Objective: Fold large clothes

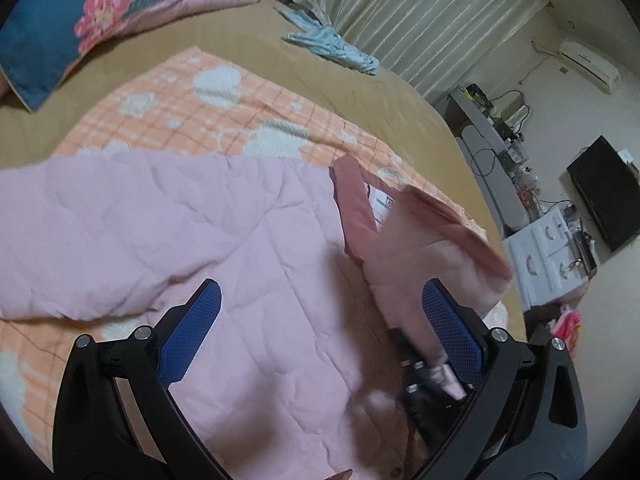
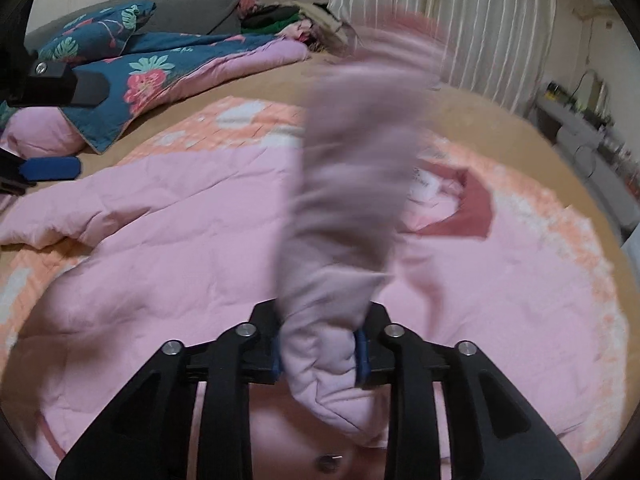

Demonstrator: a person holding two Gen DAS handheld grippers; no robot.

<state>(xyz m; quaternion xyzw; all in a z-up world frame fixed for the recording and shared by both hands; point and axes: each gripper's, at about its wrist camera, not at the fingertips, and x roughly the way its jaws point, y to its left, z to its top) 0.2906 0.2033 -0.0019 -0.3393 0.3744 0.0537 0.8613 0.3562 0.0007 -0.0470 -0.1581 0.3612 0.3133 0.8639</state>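
Note:
A pink quilted jacket [image 1: 200, 220] [image 2: 180, 240] lies spread on an orange checked blanket [image 1: 240, 120] [image 2: 248, 116], its dusty-rose collar [image 1: 354, 200] [image 2: 468, 208] and white label showing. My left gripper [image 1: 324, 304] hovers open over the jacket's body, nothing between its blue pads. In the right wrist view it shows at the left edge [image 2: 76, 128]. My right gripper [image 2: 320, 354] has a puffy pink sleeve [image 2: 344, 200] filling the gap between its pads; the sleeve runs up from it, blurred. The left wrist view shows the right gripper [image 1: 428, 376] as a dark blur under that sleeve.
The blanket lies on a tan bed [image 1: 320, 68]. A blue floral quilt [image 1: 80, 20] [image 2: 140, 76] sits at the back left, a light-blue cloth [image 1: 332, 46] near the striped curtain [image 1: 420, 20]. White drawers [image 1: 548, 252] stand beyond the bed's right edge.

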